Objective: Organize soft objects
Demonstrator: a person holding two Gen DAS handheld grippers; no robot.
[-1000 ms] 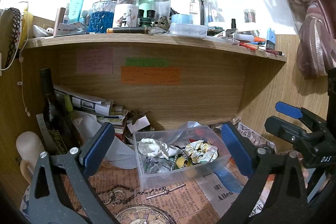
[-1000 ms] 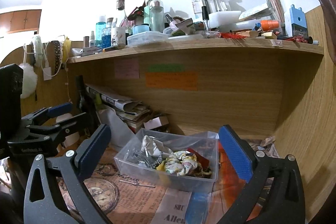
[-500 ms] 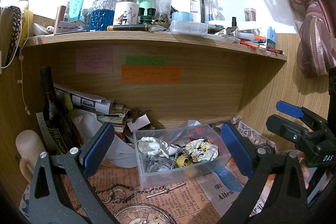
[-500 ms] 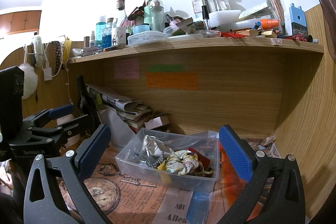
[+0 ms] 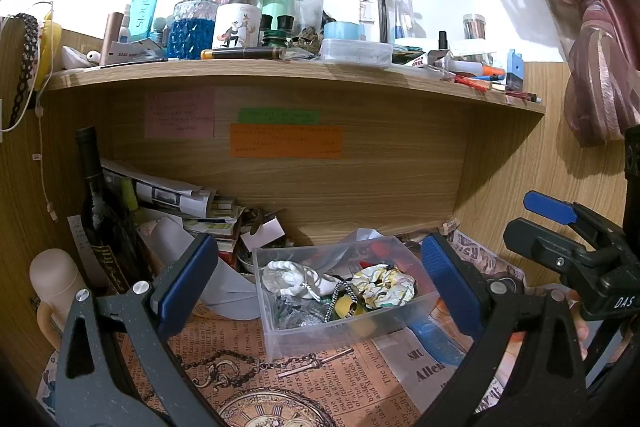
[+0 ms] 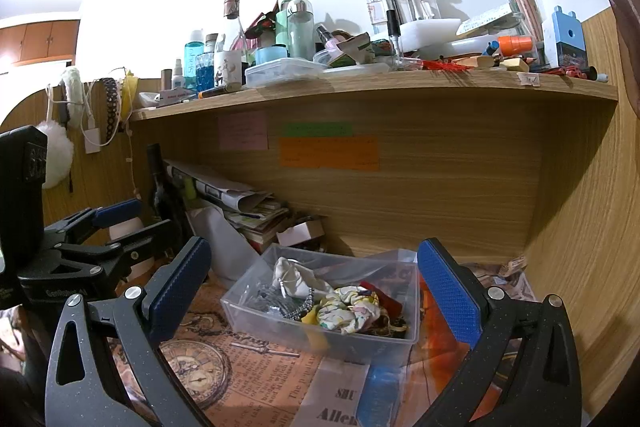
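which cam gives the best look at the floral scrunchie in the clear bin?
Left wrist view: the floral scrunchie lies near frame centre, seen from above over the clear bin wall. In the right wrist view it also shows, but lower, partly behind the bin's translucent front wall.

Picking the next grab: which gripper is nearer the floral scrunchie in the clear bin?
Roughly even, perhaps right. The right gripper frames the floral scrunchie; the left gripper also faces the clear bin. Both open, short of it.

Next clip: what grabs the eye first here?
A clear plastic bin on the newspaper-lined desk, holding a floral scrunchie and white cloth. Both the left gripper and right gripper frame it, open. Above, a shelf crowded with bottles.
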